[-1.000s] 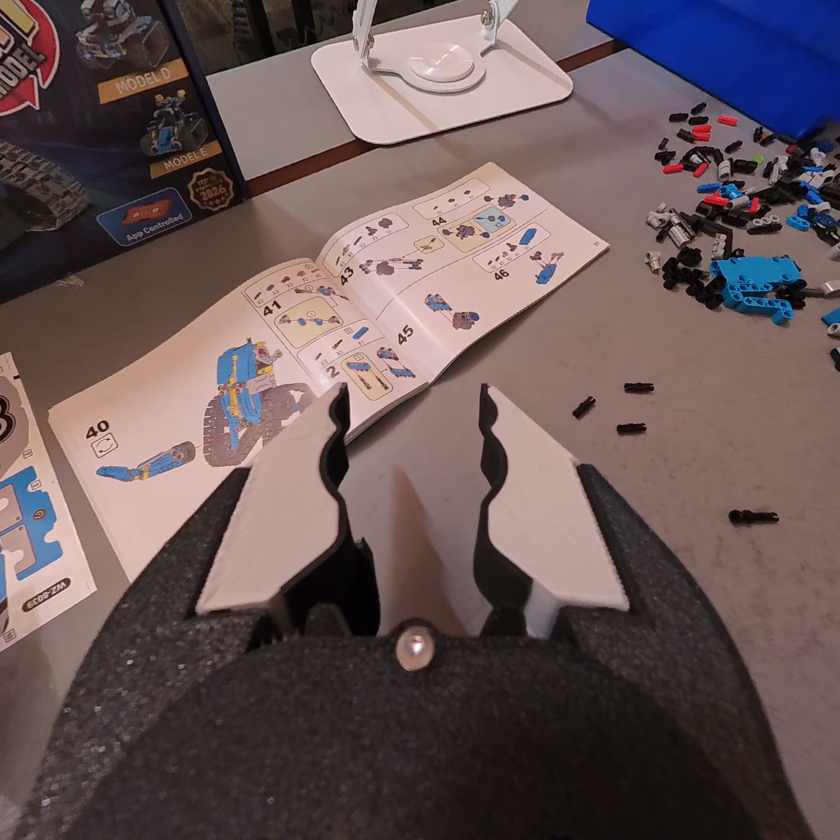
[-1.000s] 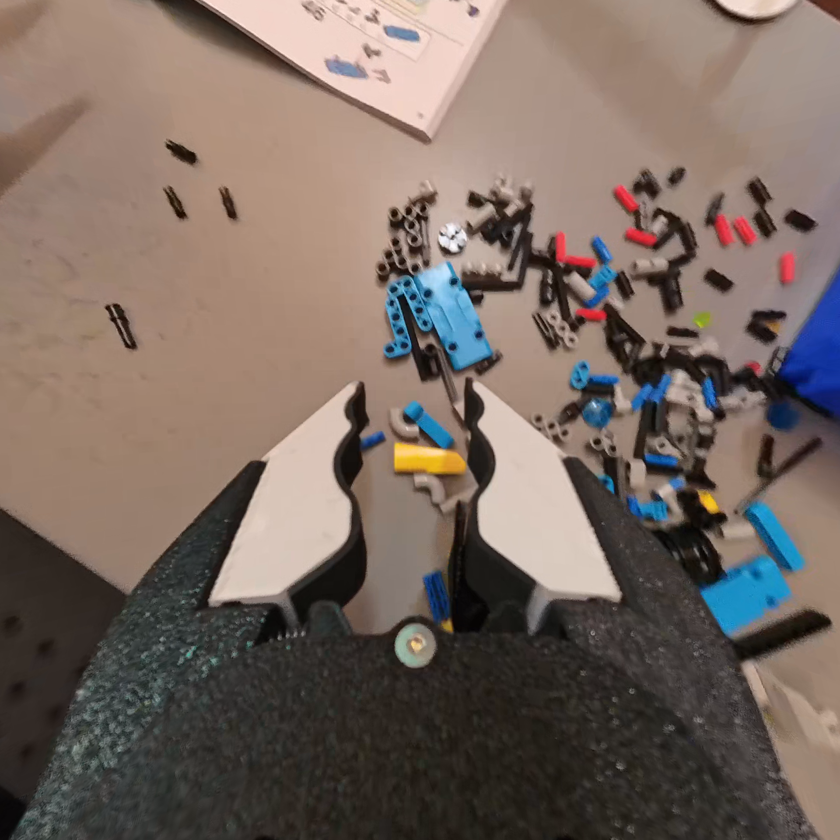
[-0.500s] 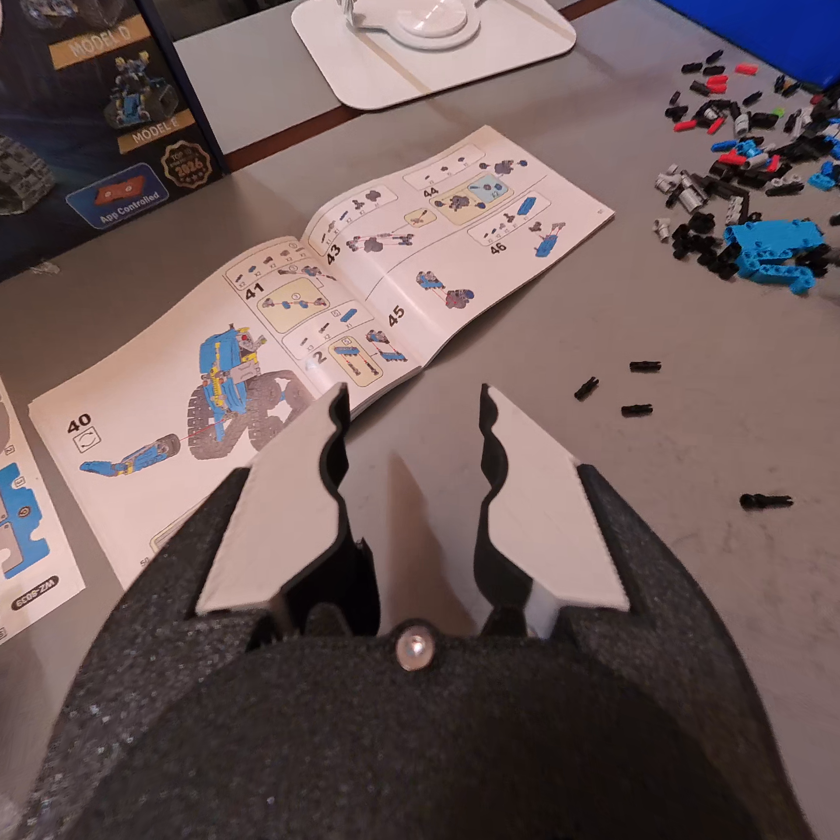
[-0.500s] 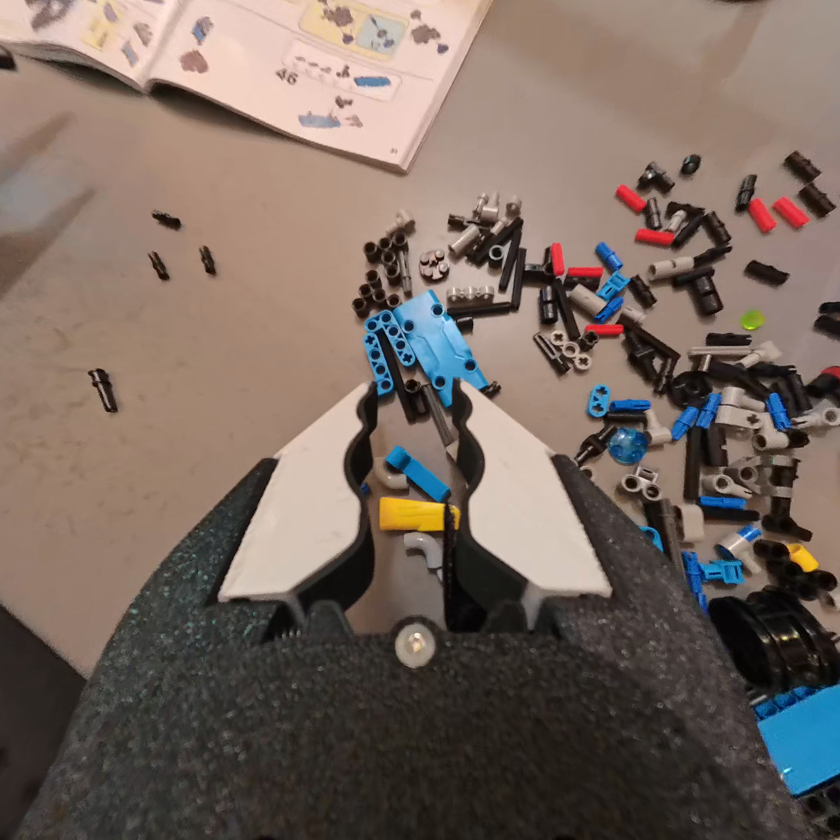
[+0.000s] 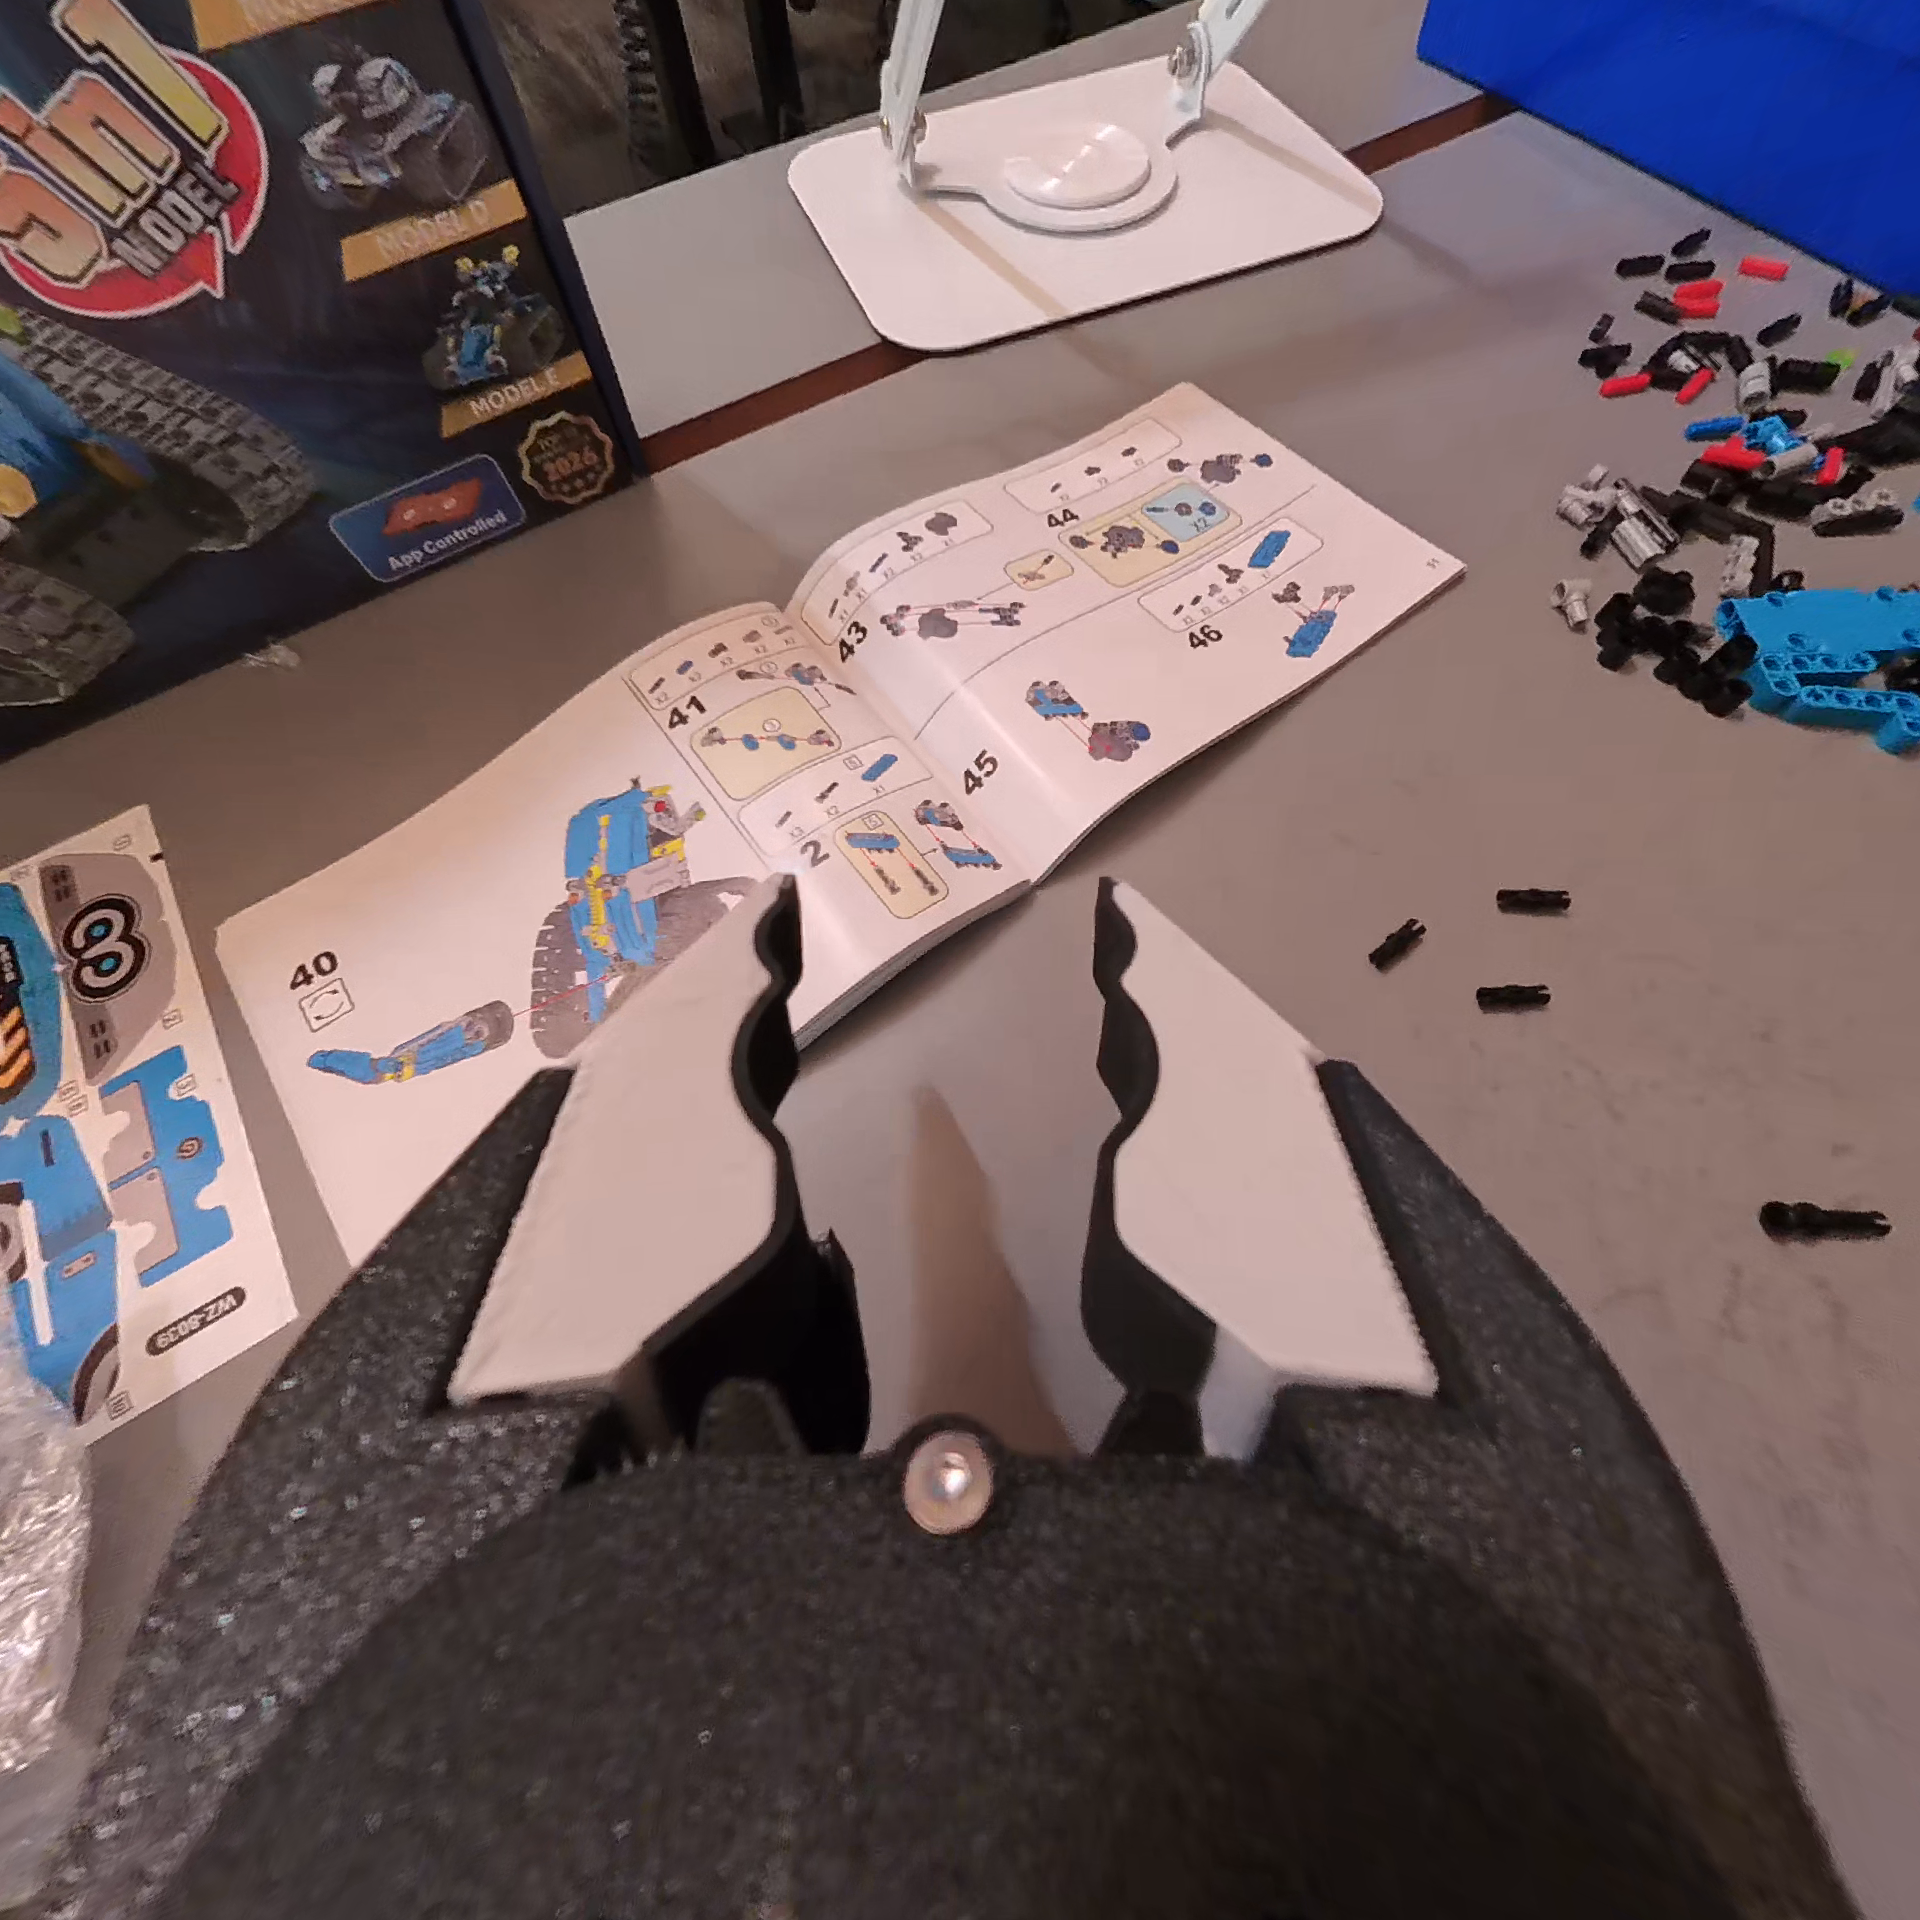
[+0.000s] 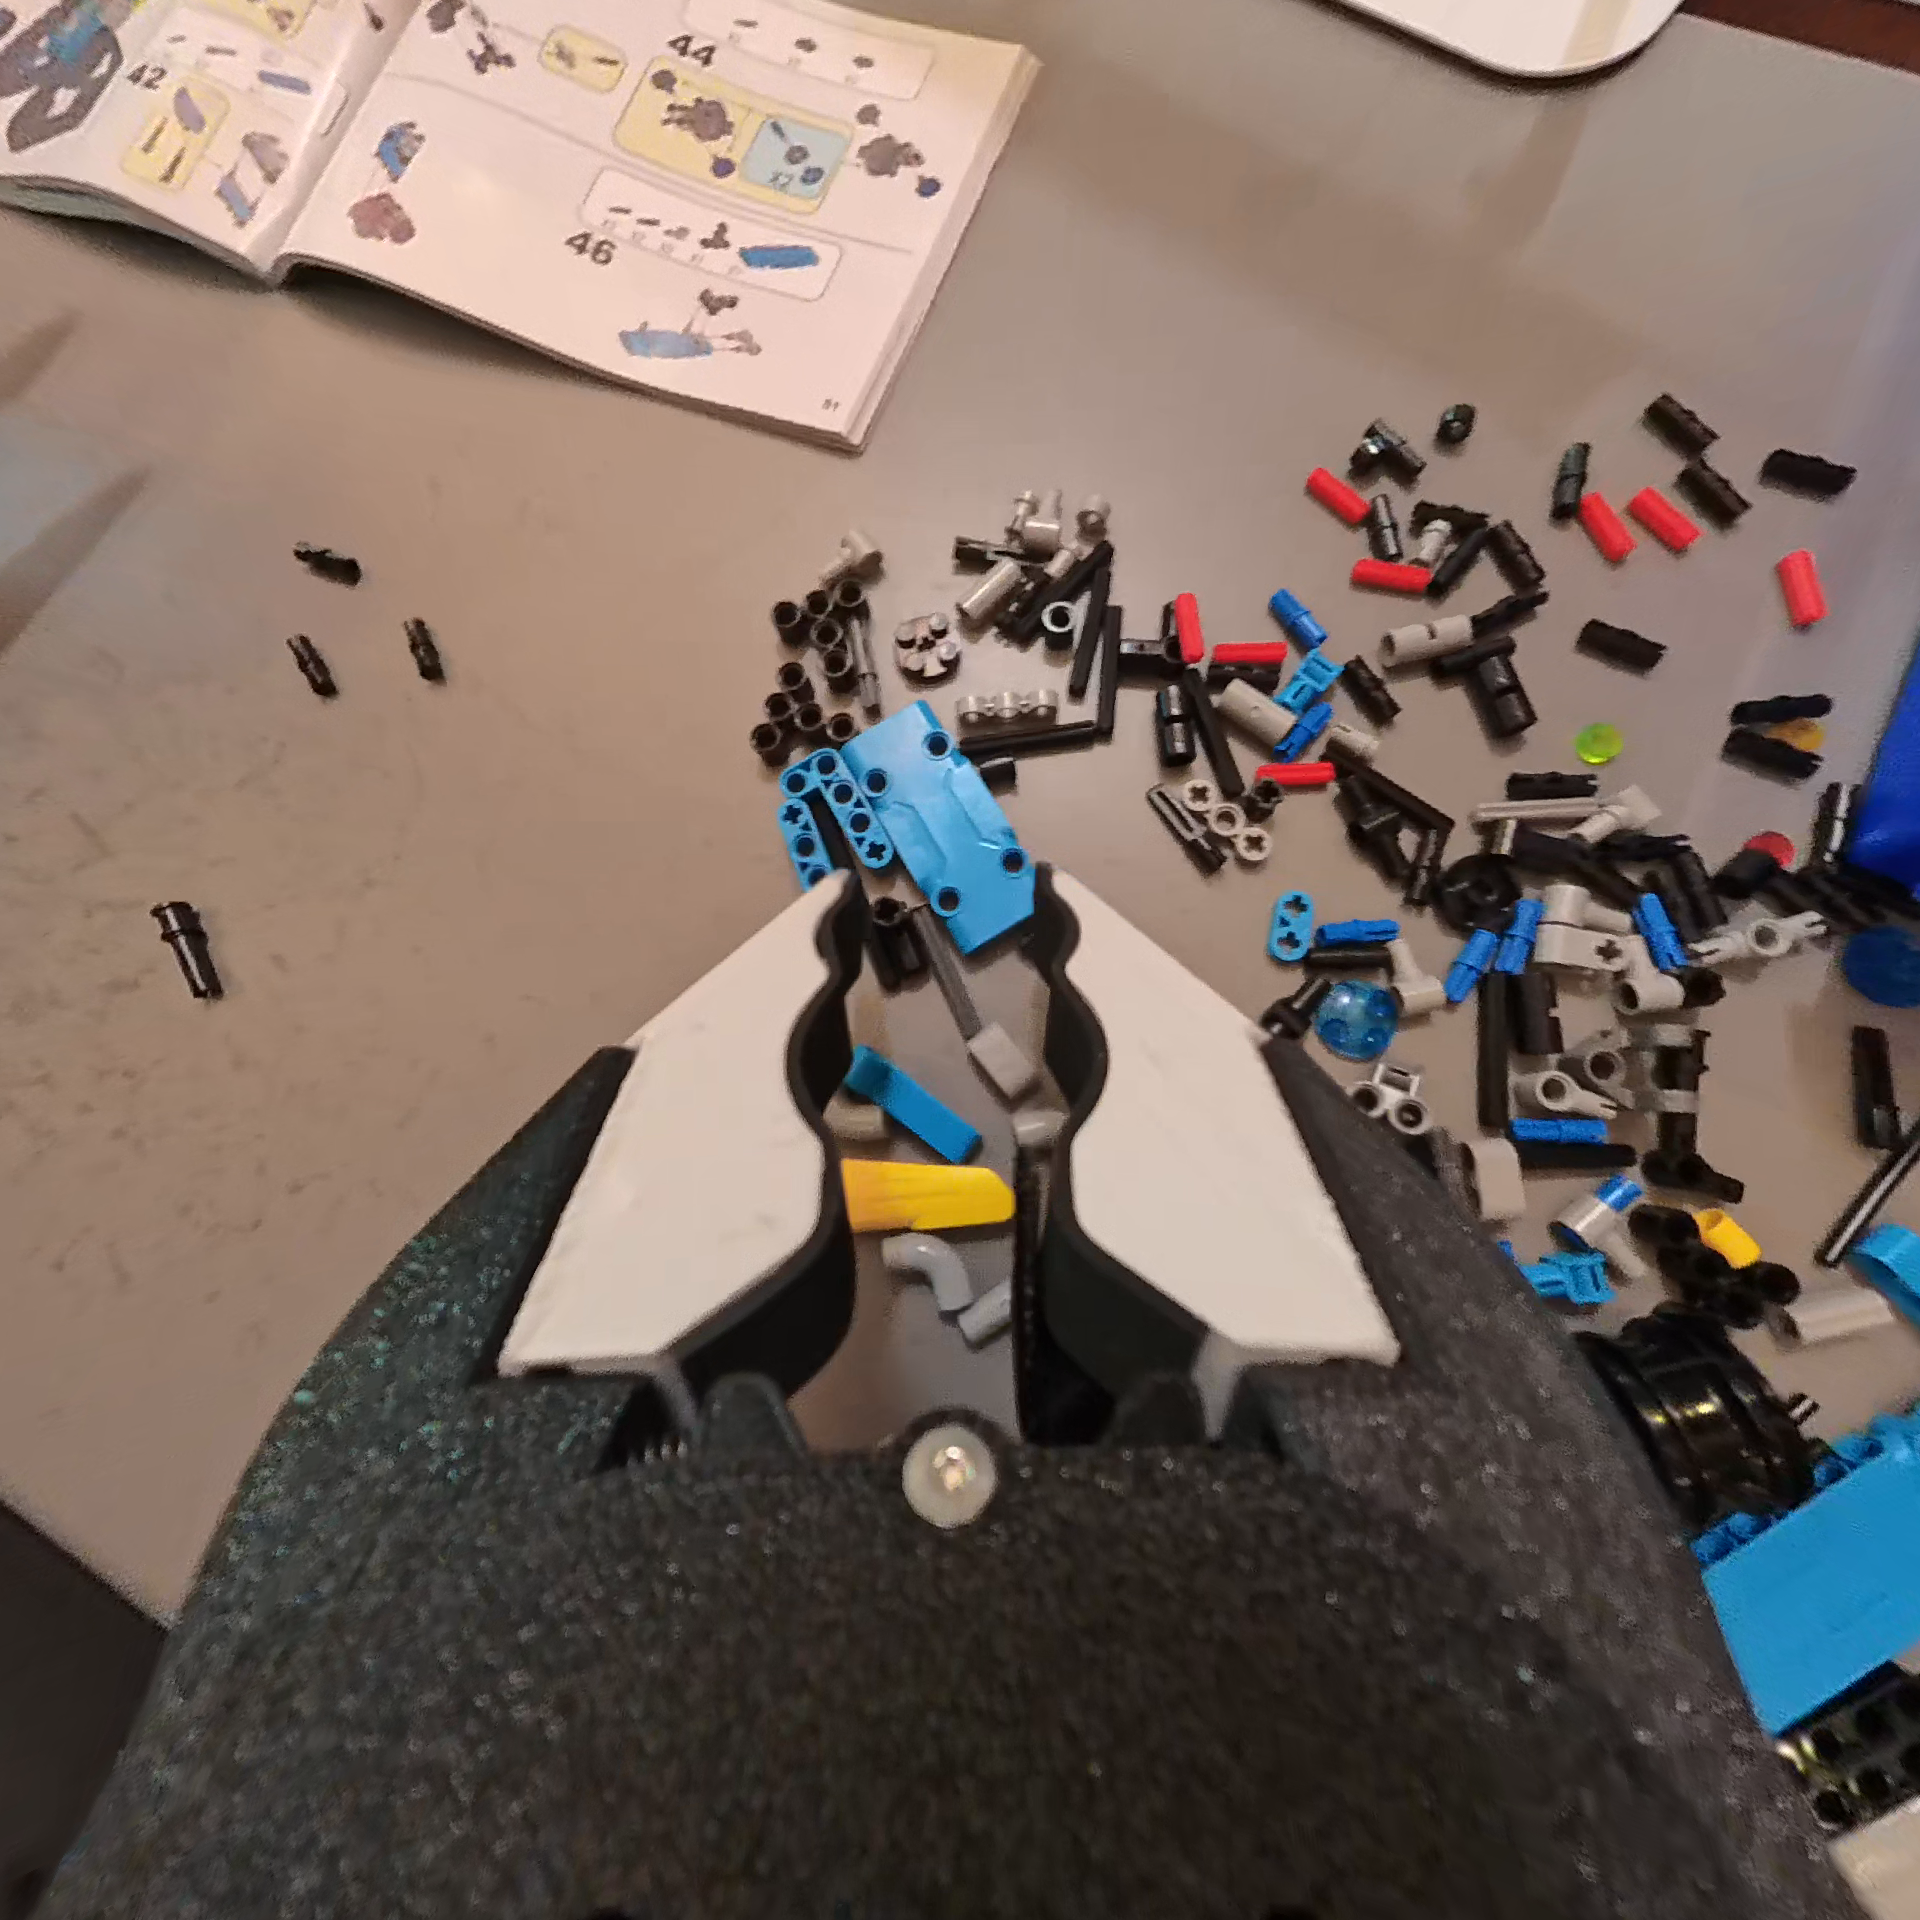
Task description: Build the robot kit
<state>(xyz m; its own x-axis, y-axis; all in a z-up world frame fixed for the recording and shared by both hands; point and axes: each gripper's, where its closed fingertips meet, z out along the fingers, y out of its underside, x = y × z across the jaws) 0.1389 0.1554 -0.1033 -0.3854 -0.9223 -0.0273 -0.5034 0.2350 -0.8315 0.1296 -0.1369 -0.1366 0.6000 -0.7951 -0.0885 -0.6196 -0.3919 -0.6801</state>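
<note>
Both grippers gape empty: left gripper [image 5: 940, 904] above booklet [image 5: 1039, 644], right gripper [image 6: 945, 888] over blue panel [image 6: 935, 826].

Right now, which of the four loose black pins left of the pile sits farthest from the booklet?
The lone black pin, nearest the table's front edge; the other three cluster closer to the instruction booklet.

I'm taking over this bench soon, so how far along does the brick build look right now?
Early, by the look of it. Done: the instruction booklet lies open and a few black pins sit apart from the loose parts pile. In hand: nothing; the left gripper hangs open over bare table, and the right gripper is open just short of the blue panel. Left: no assembled model shows.
</note>
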